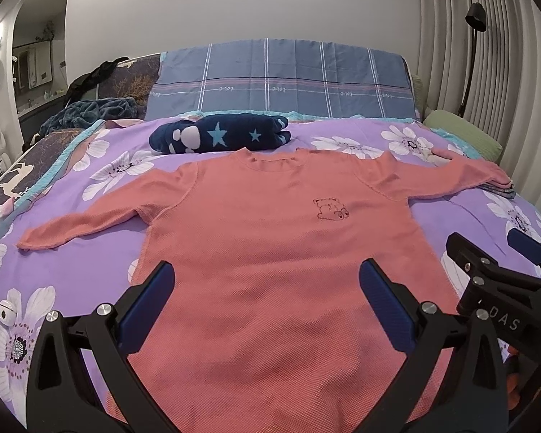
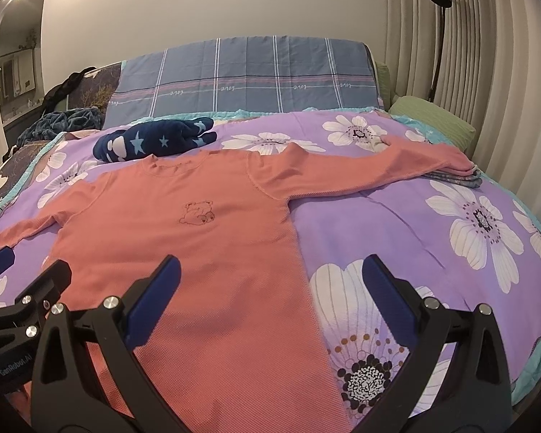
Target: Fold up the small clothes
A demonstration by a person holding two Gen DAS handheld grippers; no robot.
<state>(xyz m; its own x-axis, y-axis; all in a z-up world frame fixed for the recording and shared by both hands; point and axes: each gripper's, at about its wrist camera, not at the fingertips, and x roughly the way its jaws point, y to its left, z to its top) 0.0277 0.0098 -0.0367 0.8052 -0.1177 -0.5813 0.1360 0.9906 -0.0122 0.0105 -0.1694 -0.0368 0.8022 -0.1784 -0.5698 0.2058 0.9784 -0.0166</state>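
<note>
A small salmon-pink long-sleeved shirt (image 1: 270, 238) with a little bear drawing lies flat, front up, on the purple flowered bedspread (image 1: 90, 166); it also shows in the right wrist view (image 2: 184, 238). Both sleeves are spread out sideways. My left gripper (image 1: 267, 281) is open and empty above the shirt's lower body. My right gripper (image 2: 270, 274) is open and empty over the shirt's right lower edge; it also shows at the right of the left wrist view (image 1: 494, 249).
A folded dark-blue star-patterned garment (image 1: 220, 137) lies beyond the collar. The right sleeve end rests on a small folded pile (image 2: 461, 176). A blue plaid pillow (image 1: 281, 79), a green pillow (image 2: 432, 122) and a curtain (image 2: 487, 54) stand behind.
</note>
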